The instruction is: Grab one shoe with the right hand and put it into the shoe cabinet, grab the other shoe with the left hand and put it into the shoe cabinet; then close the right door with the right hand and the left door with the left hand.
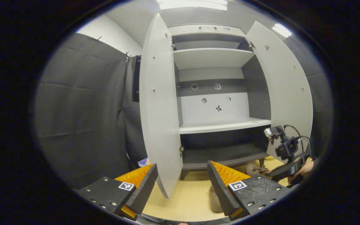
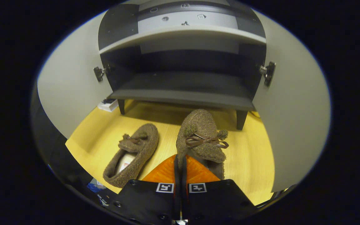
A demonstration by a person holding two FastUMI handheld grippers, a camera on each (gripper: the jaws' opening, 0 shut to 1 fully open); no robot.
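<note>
Two brown fuzzy shoes with bows lie on the yellow floor in front of the shoe cabinet (image 2: 183,93). My right gripper (image 2: 180,157) is shut on the heel rim of the right-hand shoe (image 2: 202,137), whose toe points at the cabinet's bottom shelf. The other shoe (image 2: 133,154) lies just to its left. In the left gripper view my left gripper (image 1: 181,165) stands open with nothing between its fingers, facing the open cabinet (image 1: 217,126). Low at the right of that view are the right gripper (image 1: 287,150), a shoe (image 1: 255,170) by it, and another shoe (image 1: 214,198).
Both cabinet doors stand wide open: the left door (image 1: 159,109) and the right door (image 1: 284,87). The shelves are bare. A hand (image 1: 305,170) holds the right gripper. A small white box (image 2: 108,104) lies on the floor by the cabinet's left leg.
</note>
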